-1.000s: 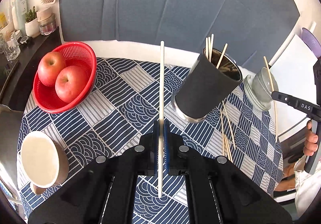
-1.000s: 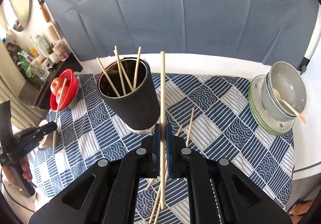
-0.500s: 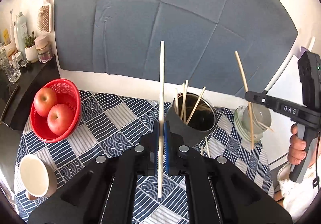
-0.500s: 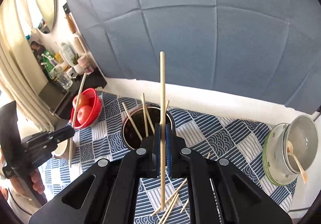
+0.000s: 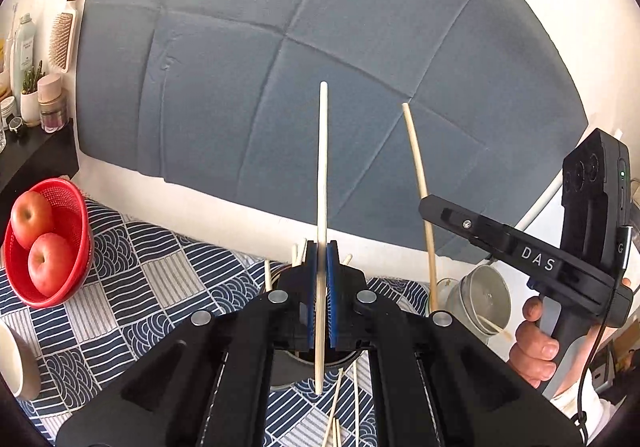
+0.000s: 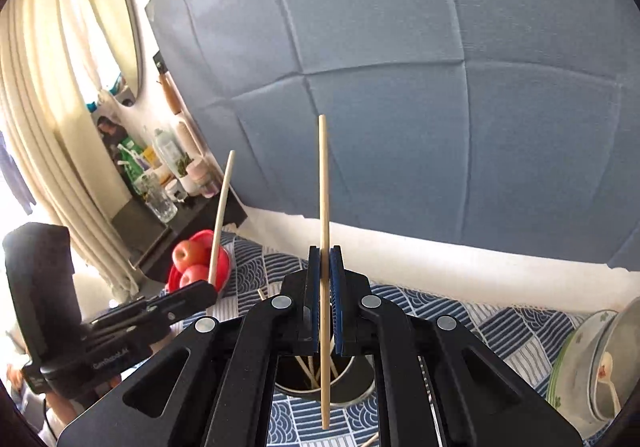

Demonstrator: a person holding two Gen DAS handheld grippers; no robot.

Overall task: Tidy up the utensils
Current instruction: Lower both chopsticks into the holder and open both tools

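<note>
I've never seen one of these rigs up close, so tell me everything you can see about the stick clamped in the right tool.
The stick is a thin, straight, pale wooden chopstick, plain and round. The right tool is shut on it: its blue pads pinch it a little below mid-length. It stands nearly upright in the right view, its top against the blue wall panel, its lower end hanging over the dark cup that holds other sticks. Nothing but the pads touches it. From the left view it leans slightly.
</note>
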